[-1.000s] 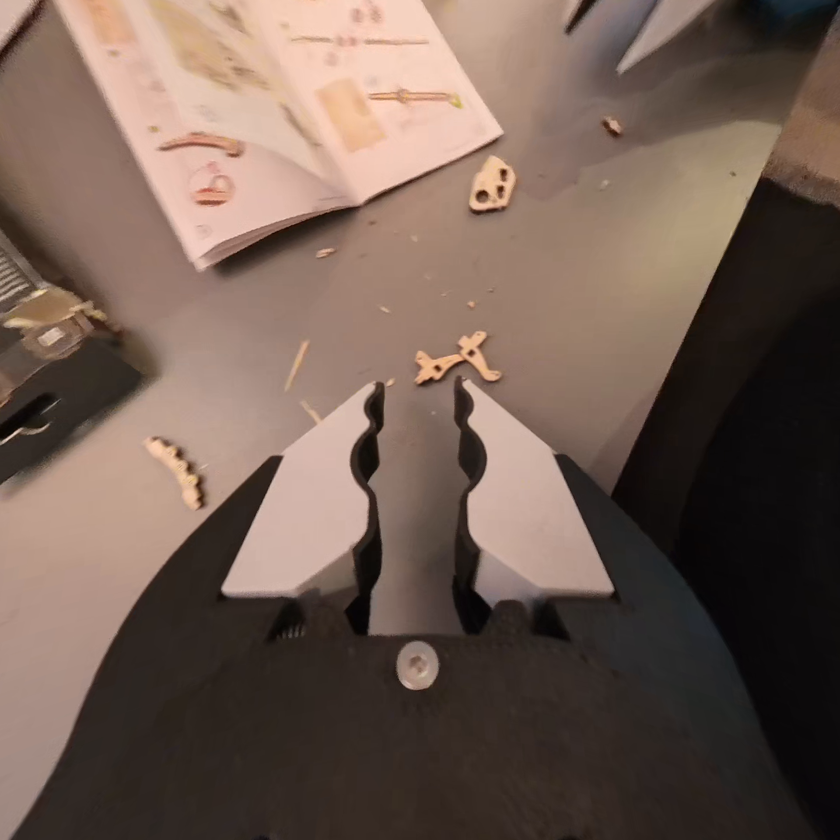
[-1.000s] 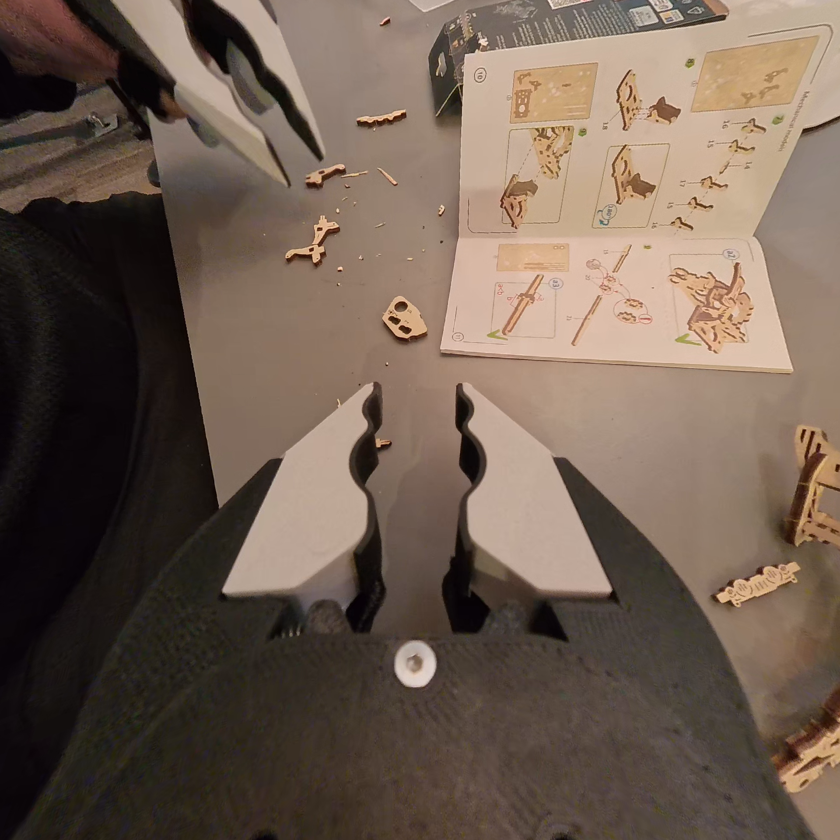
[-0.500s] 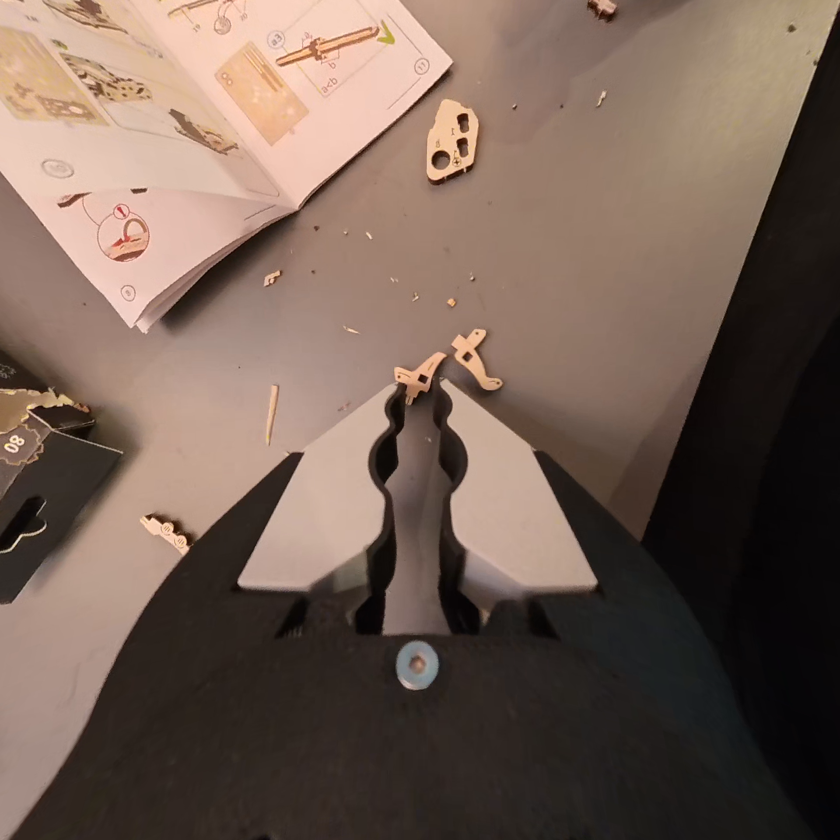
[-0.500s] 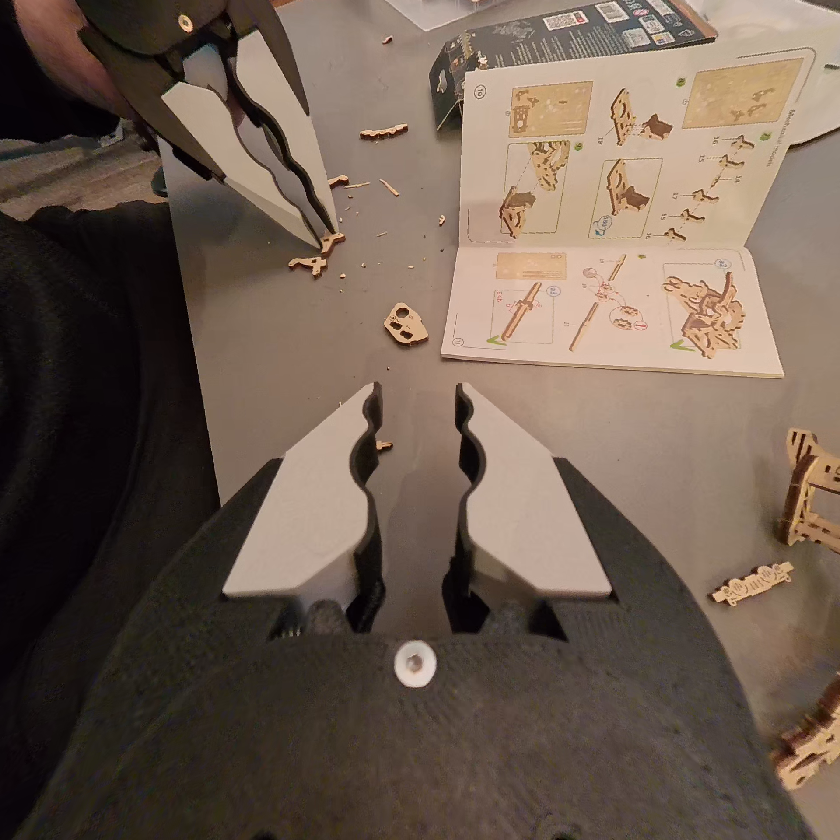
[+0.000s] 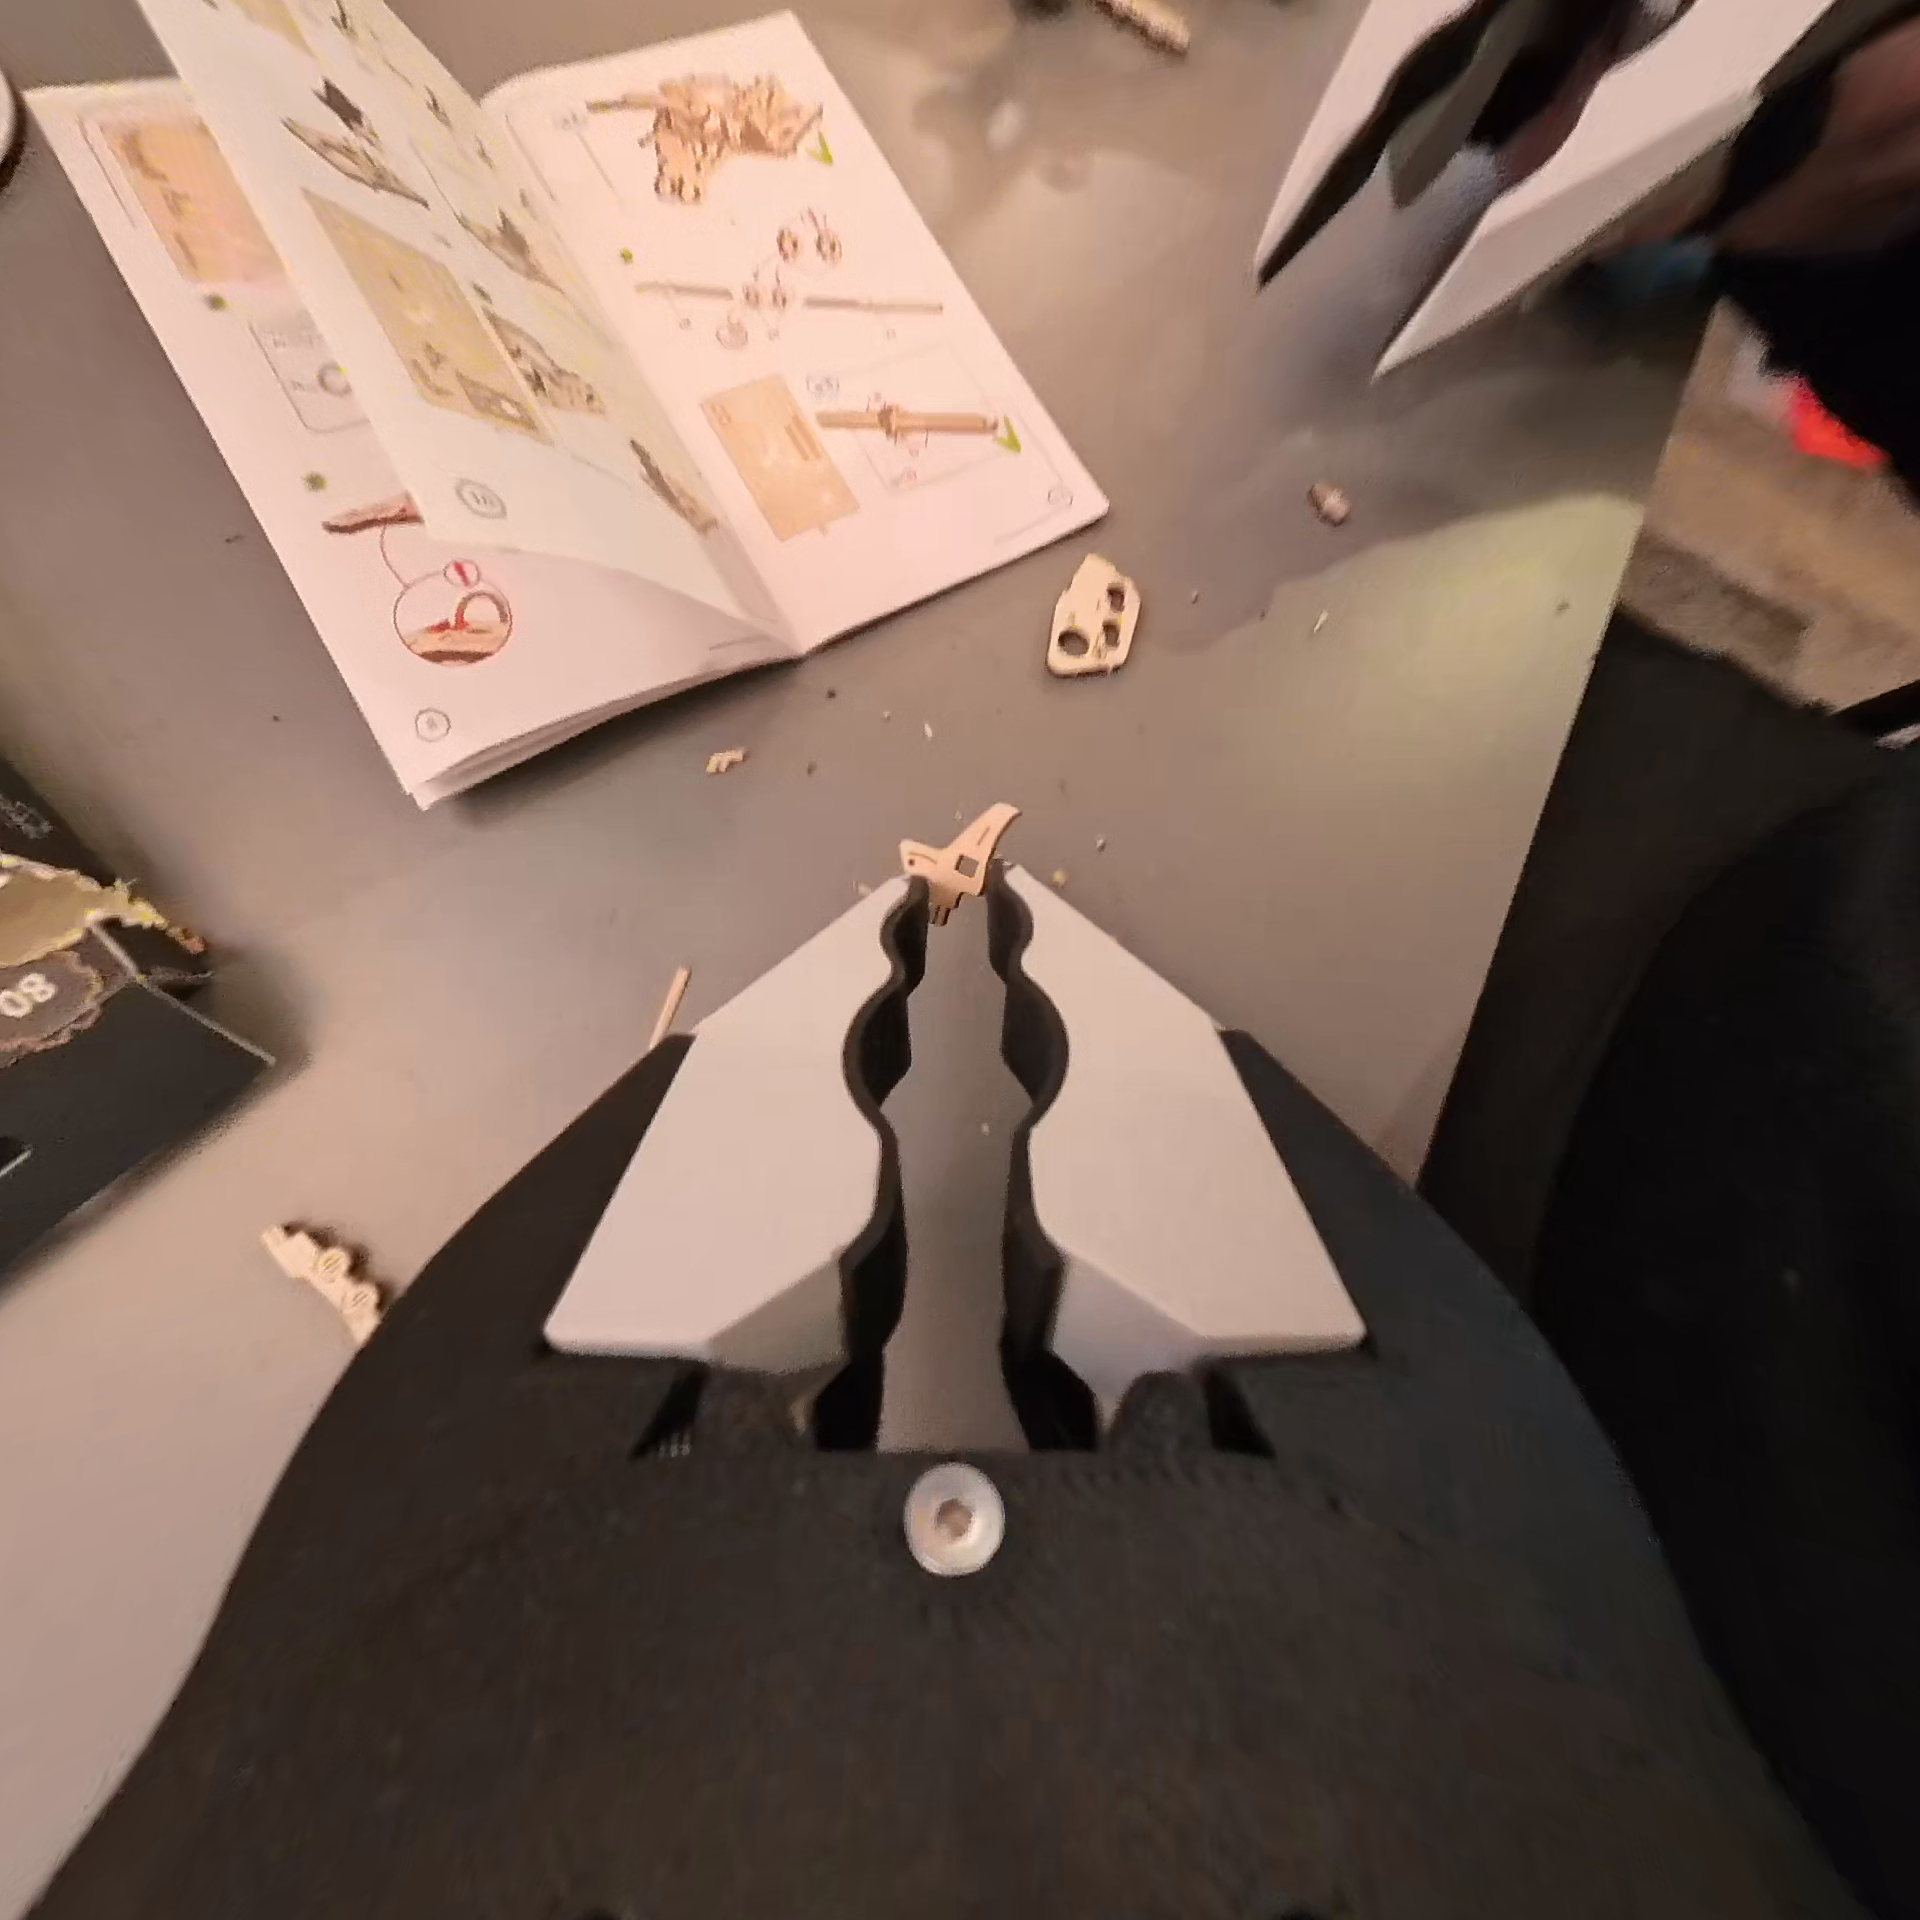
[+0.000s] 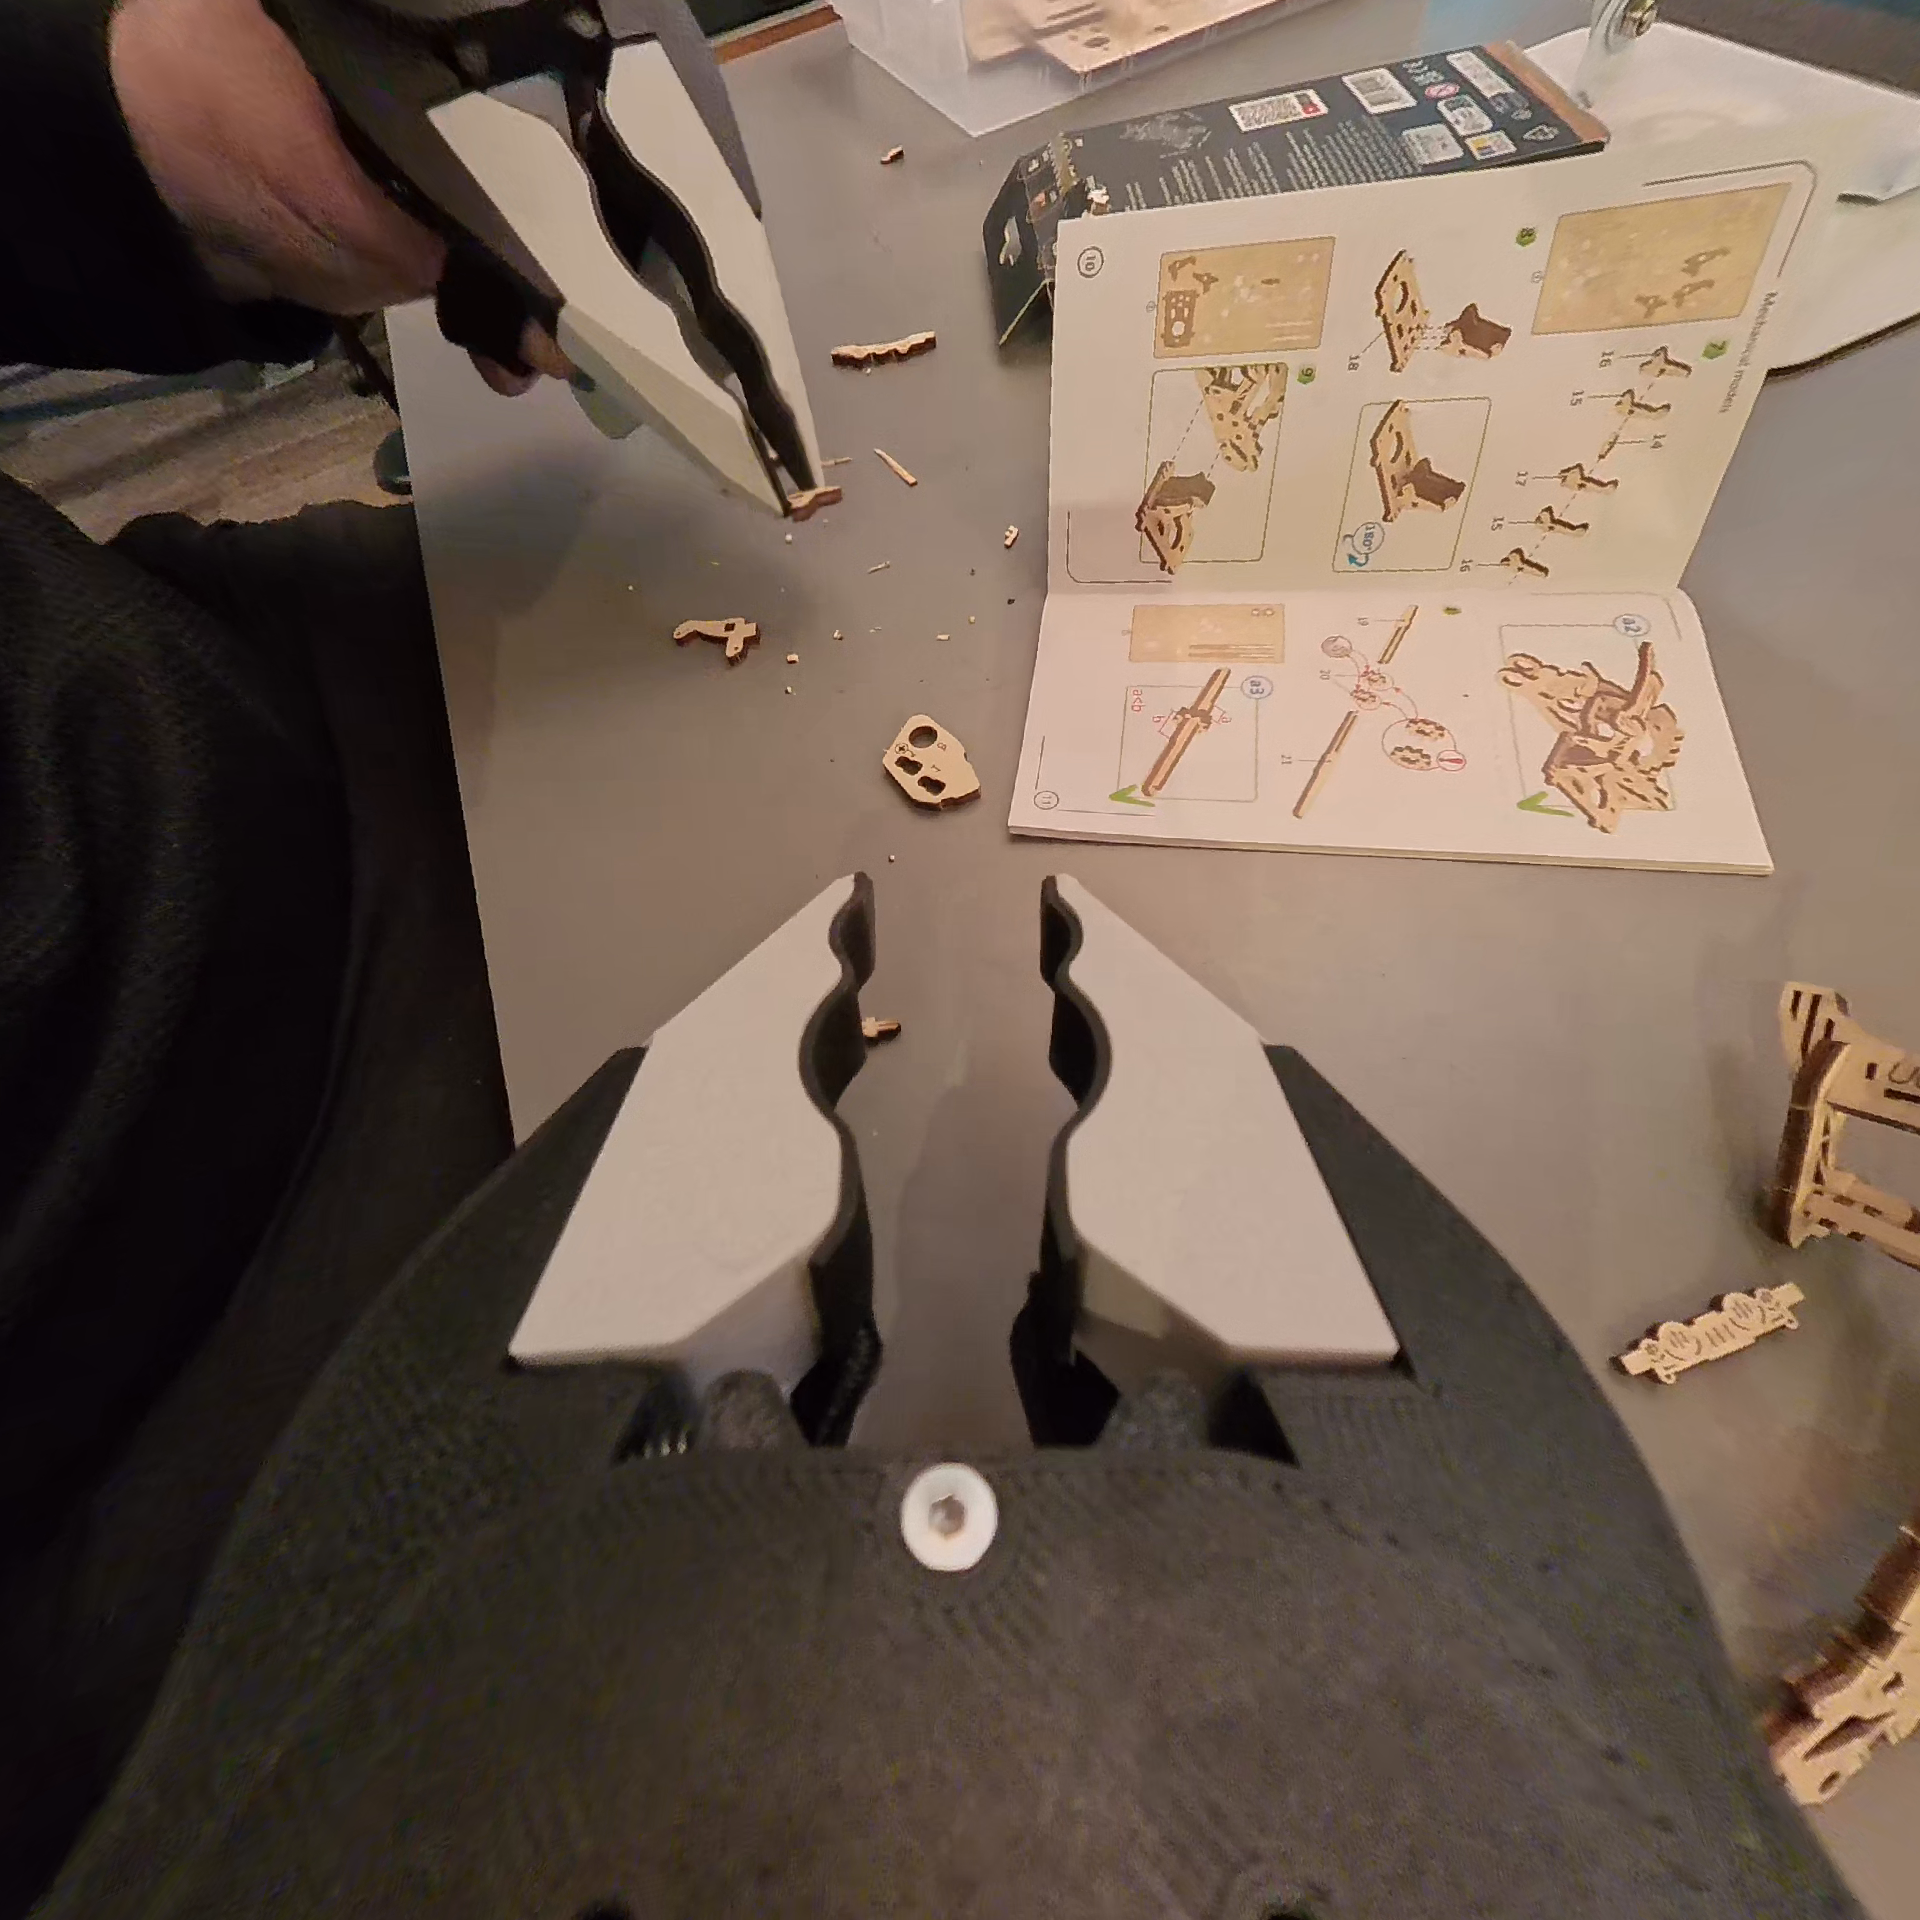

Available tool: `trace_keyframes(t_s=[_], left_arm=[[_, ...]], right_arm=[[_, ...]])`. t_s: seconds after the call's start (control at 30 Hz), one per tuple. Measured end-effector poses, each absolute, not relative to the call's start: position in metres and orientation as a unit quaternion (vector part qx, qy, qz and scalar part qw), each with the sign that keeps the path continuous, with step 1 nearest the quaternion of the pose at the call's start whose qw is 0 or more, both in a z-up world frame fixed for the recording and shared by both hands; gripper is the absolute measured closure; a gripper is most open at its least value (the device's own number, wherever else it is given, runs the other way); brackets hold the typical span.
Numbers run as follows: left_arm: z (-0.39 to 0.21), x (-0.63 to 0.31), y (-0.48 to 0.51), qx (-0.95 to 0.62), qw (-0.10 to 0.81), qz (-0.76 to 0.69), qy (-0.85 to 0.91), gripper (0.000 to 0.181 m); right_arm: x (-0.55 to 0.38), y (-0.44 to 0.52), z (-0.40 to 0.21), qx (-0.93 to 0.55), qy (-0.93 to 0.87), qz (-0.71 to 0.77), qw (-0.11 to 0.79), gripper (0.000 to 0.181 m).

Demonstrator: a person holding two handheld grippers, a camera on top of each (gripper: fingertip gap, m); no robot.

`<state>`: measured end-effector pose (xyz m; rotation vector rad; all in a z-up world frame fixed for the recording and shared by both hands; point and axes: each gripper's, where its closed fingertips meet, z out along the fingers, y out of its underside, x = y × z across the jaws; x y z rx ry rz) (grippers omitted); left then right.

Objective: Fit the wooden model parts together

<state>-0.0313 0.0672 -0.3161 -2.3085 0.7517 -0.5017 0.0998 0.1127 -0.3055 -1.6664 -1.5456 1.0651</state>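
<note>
My left gripper (image 5: pixel 954 896) is shut on a small hook-shaped wooden piece (image 5: pixel 958 864) pinched at its fingertips, low over the grey table (image 5: pixel 1299 935). In the right wrist view the left gripper (image 6: pixel 798 497) stands at the upper left with that piece (image 6: pixel 818 502) at its tips. A second small hook-shaped piece (image 6: pixel 717 636) lies on the table beside it. My right gripper (image 6: pixel 951 906) is open and empty over bare table. A flat wooden plate with holes (image 6: pixel 932 764) lies ahead of it, and also shows in the left wrist view (image 5: pixel 1093 631).
An open instruction booklet (image 6: pixel 1382 717) lies to the right, a black box (image 6: pixel 1299 125) behind it. Built wooden subassemblies (image 6: pixel 1844 1122) and a decorated strip (image 6: pixel 1709 1332) sit at the far right. A toothed piece (image 5: pixel 322 1262), a toothpick (image 5: pixel 668 1003) and wood crumbs litter the table. The table edge (image 6: pixel 457 831) runs along my left. Across from one pair of fingers to the other is roughly 15 cm.
My left gripper came down on the two small pieces, shut on one and carried it away from the other. My right gripper stayed open and hardly moved.
</note>
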Motion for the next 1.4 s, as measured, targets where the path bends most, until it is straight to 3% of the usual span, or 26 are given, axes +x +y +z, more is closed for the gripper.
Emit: trace_keyframes(t_s=[0.03,0.3,0.6,0.77,0.9,1.3,1.4], left_arm=[[-0.312,-0.029,0.070,-0.877,0.331,-0.214,0.276,0.173],[-0.243,0.004,0.088,-0.750,0.400,-0.503,0.153,0.172],[-0.203,0.017,0.090,-0.592,0.354,-0.721,0.061,0.173],[-0.206,0.029,0.082,-0.580,0.308,-0.750,0.075,0.173],[-0.207,0.033,0.078,-0.576,0.289,-0.760,0.080,0.173],[-0.202,0.043,0.085,-0.558,0.281,-0.778,0.066,0.172],[-0.206,0.041,0.094,-0.575,0.309,-0.755,0.058,0.161]], right_arm=[[0.100,0.113,-0.304,-0.630,-0.582,0.407,0.313,0.153],[0.078,0.105,-0.260,-0.585,-0.553,0.490,0.333,0.155],[0.027,0.099,-0.209,-0.498,-0.543,0.592,0.328,0.156],[0.018,0.090,-0.202,-0.446,-0.572,0.613,0.314,0.161],[0.022,0.077,-0.203,-0.413,-0.605,0.612,0.299,0.177],[0.034,0.084,-0.200,-0.425,-0.541,0.673,0.273,0.180],[0.036,0.090,-0.198,-0.434,-0.523,0.680,0.276,0.180]])
